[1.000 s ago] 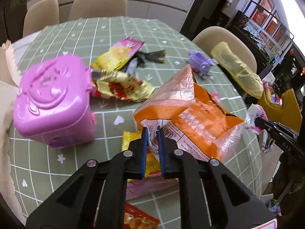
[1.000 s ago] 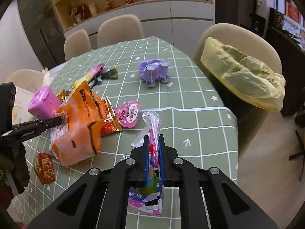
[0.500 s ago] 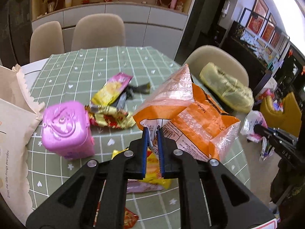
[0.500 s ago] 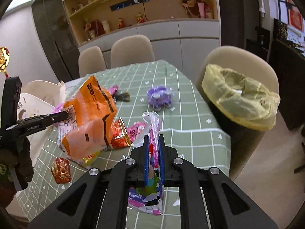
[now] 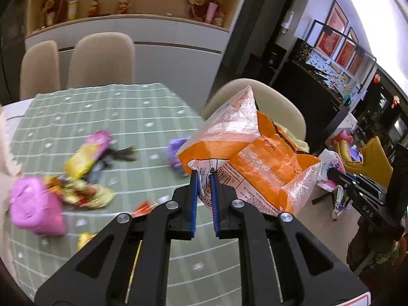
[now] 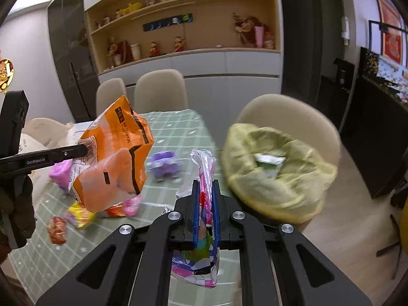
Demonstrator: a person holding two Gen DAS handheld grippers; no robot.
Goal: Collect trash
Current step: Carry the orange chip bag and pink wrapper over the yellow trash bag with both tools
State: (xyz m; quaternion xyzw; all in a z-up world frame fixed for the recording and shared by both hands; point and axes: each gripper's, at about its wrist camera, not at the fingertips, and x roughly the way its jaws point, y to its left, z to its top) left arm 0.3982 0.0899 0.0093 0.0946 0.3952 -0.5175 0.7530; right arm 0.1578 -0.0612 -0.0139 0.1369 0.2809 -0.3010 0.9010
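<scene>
My left gripper is shut on a large orange snack bag and holds it in the air above the green checked table; the bag also shows in the right wrist view. My right gripper is shut on a pink and white wrapper that hangs down between the jaws. A yellow trash bag sits open on a beige chair to the right of the table. Several small wrappers lie on the table.
A pink toy box stands at the table's left. A purple toy car sits near the table's right edge. Beige chairs stand at the far side. A cream bag lies at the left.
Both grippers have risen from the table with their loads. The orange bag has lifted well off the table, and the right gripper now faces the yellow trash bag more closely.
</scene>
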